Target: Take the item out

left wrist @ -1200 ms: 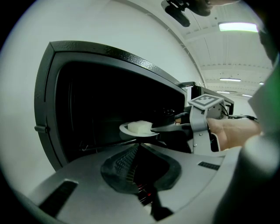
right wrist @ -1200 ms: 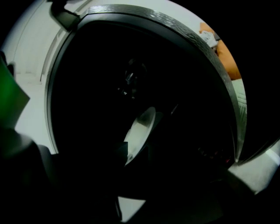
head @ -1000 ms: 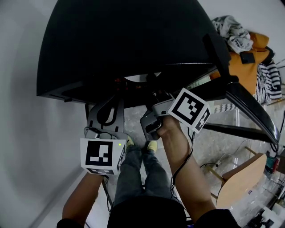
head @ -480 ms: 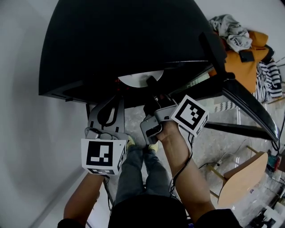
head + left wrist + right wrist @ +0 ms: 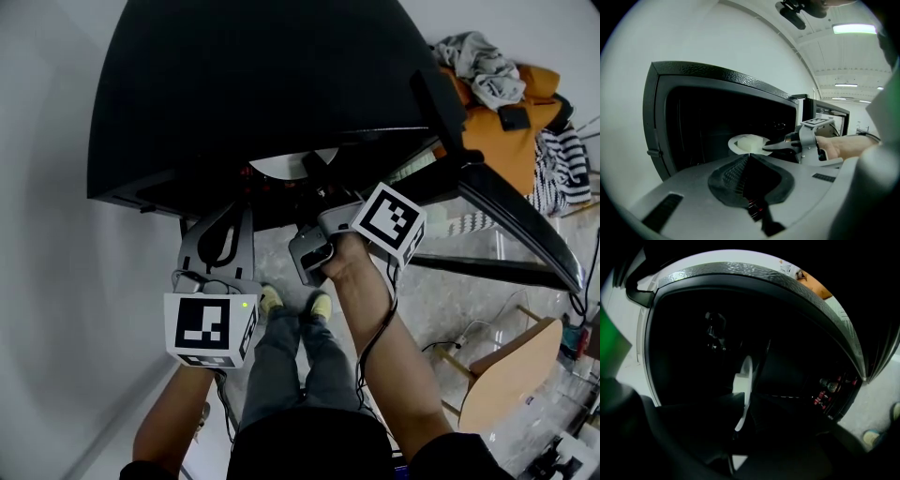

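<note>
Your right tongs (image 5: 769, 146) just closed and are clamped on near rim of white round plate (image 5: 736, 144). Plate dead ahead inside black oven (image 5: 693, 93); pull straight toward you. Left tongs (image 5: 748, 158) together, empty.

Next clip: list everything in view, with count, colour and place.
oven: one, black, top centre, door open
plate: one, white, at the oven's mouth
block: one, white, on the plate
clothes: one pile, grey, orange and striped, upper right
chair: one, wooden seat, lower right
legs: two, grey jeans, below the oven
left gripper: one, grey, jaws together, empty, before the oven
right gripper: one, grey, jaws have just been closing, clamped on the plate's rim
</note>
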`<state>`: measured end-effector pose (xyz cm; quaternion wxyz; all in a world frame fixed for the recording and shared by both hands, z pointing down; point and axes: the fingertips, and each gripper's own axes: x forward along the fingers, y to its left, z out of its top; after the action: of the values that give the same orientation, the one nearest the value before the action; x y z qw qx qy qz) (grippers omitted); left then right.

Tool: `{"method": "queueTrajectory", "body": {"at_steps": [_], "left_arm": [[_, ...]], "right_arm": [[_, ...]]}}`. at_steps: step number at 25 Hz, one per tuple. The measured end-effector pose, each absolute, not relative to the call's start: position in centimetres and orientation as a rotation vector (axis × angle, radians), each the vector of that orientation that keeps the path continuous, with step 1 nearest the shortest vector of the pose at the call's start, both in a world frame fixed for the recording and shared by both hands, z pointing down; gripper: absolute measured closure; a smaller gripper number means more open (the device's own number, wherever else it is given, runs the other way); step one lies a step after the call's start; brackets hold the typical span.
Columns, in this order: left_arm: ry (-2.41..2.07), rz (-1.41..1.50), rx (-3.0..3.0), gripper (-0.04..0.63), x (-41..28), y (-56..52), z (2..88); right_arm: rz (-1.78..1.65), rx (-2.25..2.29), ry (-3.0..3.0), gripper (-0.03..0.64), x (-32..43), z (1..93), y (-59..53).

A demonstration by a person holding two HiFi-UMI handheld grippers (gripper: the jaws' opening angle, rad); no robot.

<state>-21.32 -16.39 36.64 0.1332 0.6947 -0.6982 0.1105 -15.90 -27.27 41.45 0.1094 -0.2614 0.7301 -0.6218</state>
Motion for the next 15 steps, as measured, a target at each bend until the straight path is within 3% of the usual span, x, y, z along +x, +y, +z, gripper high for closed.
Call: {"method": "queueTrajectory", "body": {"at_steps": [2,15], "left_arm": [[-2.023,0.323,2.016,0.591,-21.3,-16.3,36.5],[-2.024,0.326,2.015,0.591,-21.8,-16.6,35.1]], "right_arm": [[-1.849,-0.762,2.125,0.592,-15.7,41.5,-27.0],[-1.906,-0.753,2.166,0.594,-15.0,40.7,-24.9]]}}
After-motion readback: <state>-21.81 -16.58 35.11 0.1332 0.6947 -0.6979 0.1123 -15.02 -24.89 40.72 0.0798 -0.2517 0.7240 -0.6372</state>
